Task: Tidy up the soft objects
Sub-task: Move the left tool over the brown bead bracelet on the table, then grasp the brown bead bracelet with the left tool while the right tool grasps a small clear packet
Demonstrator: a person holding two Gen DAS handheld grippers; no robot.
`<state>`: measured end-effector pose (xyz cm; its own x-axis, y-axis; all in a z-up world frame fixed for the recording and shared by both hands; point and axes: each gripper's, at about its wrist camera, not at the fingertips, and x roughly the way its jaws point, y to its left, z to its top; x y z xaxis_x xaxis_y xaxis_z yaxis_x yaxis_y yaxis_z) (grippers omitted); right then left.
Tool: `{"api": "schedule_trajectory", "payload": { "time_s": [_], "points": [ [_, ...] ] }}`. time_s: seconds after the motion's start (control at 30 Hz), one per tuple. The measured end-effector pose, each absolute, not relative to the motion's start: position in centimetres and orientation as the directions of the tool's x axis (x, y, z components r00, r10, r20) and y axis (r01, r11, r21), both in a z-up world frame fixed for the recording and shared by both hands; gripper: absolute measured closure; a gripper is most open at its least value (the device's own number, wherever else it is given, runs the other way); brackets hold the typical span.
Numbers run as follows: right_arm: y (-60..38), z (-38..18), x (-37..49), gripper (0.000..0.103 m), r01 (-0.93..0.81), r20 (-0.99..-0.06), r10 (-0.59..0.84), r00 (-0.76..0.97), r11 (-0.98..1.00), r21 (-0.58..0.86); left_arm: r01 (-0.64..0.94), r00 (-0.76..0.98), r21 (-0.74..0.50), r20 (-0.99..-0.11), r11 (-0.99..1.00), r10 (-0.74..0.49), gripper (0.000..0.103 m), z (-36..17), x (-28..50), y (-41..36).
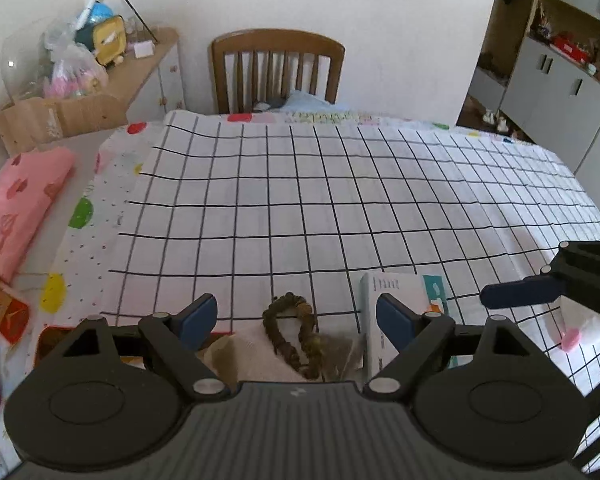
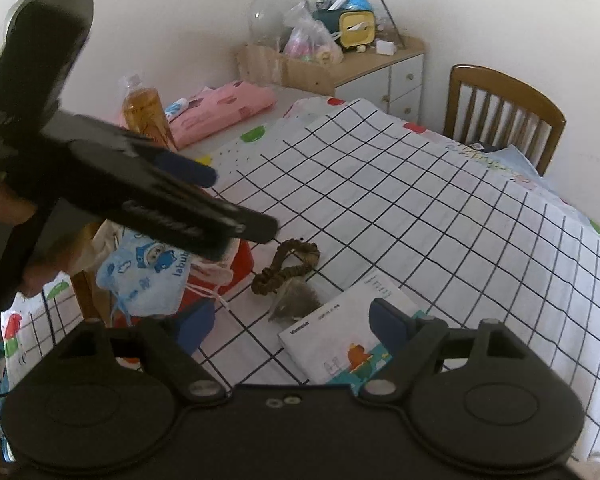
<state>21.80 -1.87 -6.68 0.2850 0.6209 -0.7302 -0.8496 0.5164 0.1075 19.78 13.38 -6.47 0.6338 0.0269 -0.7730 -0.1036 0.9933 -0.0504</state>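
My left claw [image 1: 296,320] hangs wide open w/ nothing gripped, the brown scrunchie [image 1: 290,334] lying between its 2 blue pads on the checked cloth [image 1: 300,200]. My right claw [image 2: 292,326] gapes wide too, empty, over a white booklet [image 2: 340,340] just beside the scrunchie.

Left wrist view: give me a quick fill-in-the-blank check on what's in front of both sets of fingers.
1. The brown scrunchie lies between the left gripper fingers, which are ____.
2. The tablecloth is white with black ____ lines.
3. The chair at the far side is made of ____.

Missing: open; grid; wood
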Motion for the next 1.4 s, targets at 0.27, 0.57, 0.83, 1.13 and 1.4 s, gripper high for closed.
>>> {"api": "schedule_trajectory", "payload": {
  "time_s": [0.27,0.57,0.83,1.13,1.4],
  "points": [
    [-0.8,-8.1,23.1,0.026,-0.873,-0.742,0.622,0.25,0.476,0.104,-0.082,0.544,-0.041,-0.839,0.996,0.01,0.016,-8.5,24.1,13.7],
    [1.2,-9.6,23.8,0.033,-0.899,-0.76,0.611,0.223,0.43,0.081,-0.076,0.417,-0.066,-0.909,0.995,-0.028,0.016,-11.2,28.0,14.8],
    [3.1,-11.3,24.1,0.049,-0.917,-0.785,0.584,0.207,0.394,0.052,-0.075,0.353,-0.054,-0.935,0.996,-0.024,0.037,-13.2,29.3,14.4],
    [4.3,-13.1,24.0,0.068,-0.923,-0.806,0.552,0.215,0.383,0.016,-0.107,0.329,-0.067,-0.944,0.992,-0.028,0.056,-14.5,29.9,15.1],
    [4.6,-13.4,24.3,0.091,-0.916,-0.804,0.545,0.237,0.402,0.002,-0.114,0.346,-0.076,-0.938,0.991,-0.032,0.074,-14.3,29.5,15.8]
  ]
}}
